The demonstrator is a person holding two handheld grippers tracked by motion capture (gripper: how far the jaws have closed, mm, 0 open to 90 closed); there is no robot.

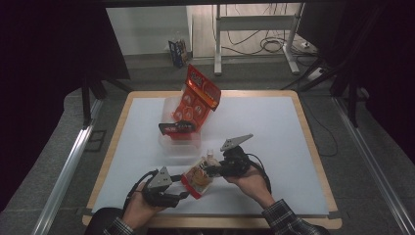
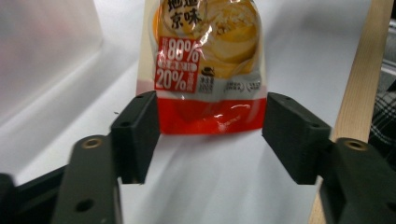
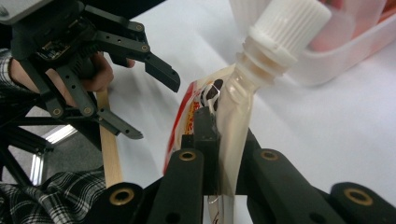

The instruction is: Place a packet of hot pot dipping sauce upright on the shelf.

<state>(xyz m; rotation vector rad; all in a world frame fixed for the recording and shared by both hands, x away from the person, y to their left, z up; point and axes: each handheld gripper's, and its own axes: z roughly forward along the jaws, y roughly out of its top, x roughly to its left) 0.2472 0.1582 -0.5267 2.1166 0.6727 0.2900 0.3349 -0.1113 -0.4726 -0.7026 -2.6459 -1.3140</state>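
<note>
A spouted food pouch (image 1: 198, 177) with red and yellow print hangs just above the white table cover, between my two grippers. My right gripper (image 1: 211, 170) is shut on its upper part, just below the white screw cap (image 3: 289, 28); the jaws pinch the clear neck of the pouch (image 3: 233, 107). In the right gripper view the right gripper (image 3: 217, 135) is closed flat on that film. My left gripper (image 2: 212, 119) is open, with the pouch's red bottom edge (image 2: 210, 116) between its jaws, which stand at its two sides. The left gripper (image 3: 147, 102) appears there with jaws spread.
A clear plastic container (image 1: 178, 142) stands at the table's middle, holding a tall red printed pack (image 1: 198, 98) and a black clip-like piece (image 1: 177, 128). The white cover (image 1: 264, 127) runs wide to the right. The wooden table edge (image 2: 359, 93) lies close to my left gripper.
</note>
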